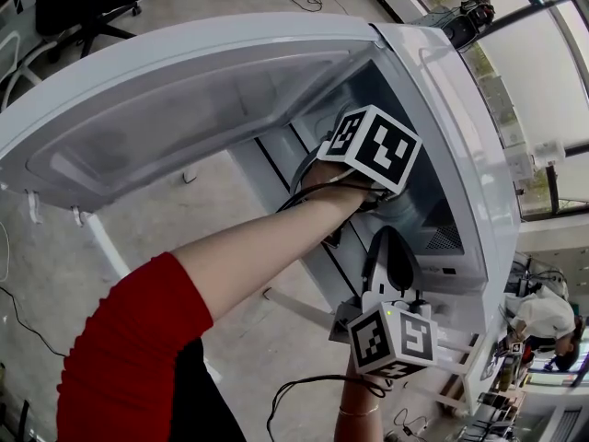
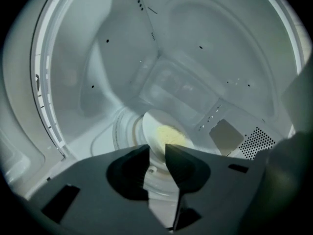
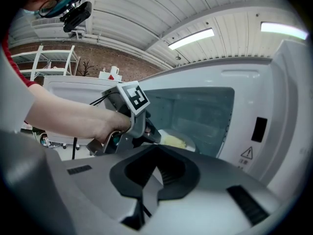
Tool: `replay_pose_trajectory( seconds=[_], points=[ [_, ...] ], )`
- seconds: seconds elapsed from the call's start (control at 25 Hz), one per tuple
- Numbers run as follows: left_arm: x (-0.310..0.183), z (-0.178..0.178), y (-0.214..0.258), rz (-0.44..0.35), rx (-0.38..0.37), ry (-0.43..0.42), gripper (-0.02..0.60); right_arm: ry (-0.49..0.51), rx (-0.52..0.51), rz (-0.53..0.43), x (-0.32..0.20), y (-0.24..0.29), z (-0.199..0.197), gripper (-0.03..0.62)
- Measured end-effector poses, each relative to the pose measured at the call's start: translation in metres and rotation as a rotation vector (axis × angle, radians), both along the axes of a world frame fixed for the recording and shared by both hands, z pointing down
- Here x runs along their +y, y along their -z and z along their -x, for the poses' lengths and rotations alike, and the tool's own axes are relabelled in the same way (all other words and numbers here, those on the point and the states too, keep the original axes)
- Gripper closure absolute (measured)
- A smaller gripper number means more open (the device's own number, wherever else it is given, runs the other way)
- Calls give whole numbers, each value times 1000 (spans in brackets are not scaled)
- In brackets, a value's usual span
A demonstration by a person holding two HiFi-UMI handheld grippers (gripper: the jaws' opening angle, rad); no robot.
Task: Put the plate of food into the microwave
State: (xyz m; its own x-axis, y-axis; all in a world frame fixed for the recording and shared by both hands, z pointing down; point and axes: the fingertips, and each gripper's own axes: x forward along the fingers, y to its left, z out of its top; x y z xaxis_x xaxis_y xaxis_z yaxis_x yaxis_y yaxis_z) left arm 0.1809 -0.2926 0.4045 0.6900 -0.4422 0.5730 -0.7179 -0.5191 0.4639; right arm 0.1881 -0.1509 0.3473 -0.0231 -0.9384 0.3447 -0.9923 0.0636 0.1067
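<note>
A white plate [image 2: 164, 126] with yellow food [image 2: 171, 135] rests on the turntable [image 2: 124, 131] inside the white microwave [image 1: 460, 145]. My left gripper [image 2: 157, 150] reaches into the cavity. Its jaws stand apart at the plate's near rim, and the pads do not press on it. The plate [image 3: 178, 142] also shows in the right gripper view, just past the left gripper [image 3: 142, 129] and the hand that holds it. Outside, below the opening, my right gripper [image 3: 155, 153] points at the microwave with its fingertips together and nothing between them.
The microwave door [image 1: 184, 109] hangs wide open on the left of the head view. The cavity's perforated vent [image 2: 257, 142] sits at the right wall. White table legs [image 1: 101, 242] and cables [image 1: 304, 389] lie below; another person [image 1: 543, 316] sits at the far right.
</note>
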Motion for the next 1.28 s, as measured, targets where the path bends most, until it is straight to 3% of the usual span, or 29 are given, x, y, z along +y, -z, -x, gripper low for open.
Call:
replay_pose_trajectory(
  seconds=[0.48, 0.68, 0.84, 0.96, 1.16, 1.28],
  points=[
    [-6, 1, -1, -151, -61, -8, 460, -8, -5, 10, 1, -7, -2, 582],
    [-6, 1, -1, -172, -64, -6, 460, -15, -8, 17, 3, -12, -4, 582],
    [-4, 5, 2, -160, -32, 2, 460, -21, -13, 18, 6, -11, -3, 582],
    [-6, 30, 9, -175, 15, 11, 464, -20, -12, 11, 5, -9, 13, 582],
    [-2, 59, 47, -415, 103, -4, 558, 0, -11, 9, 2, -3, 25, 582],
    [17, 67, 76, -540, 169, -88, 571, -10, -52, -16, 9, 8, 36, 582]
  ],
)
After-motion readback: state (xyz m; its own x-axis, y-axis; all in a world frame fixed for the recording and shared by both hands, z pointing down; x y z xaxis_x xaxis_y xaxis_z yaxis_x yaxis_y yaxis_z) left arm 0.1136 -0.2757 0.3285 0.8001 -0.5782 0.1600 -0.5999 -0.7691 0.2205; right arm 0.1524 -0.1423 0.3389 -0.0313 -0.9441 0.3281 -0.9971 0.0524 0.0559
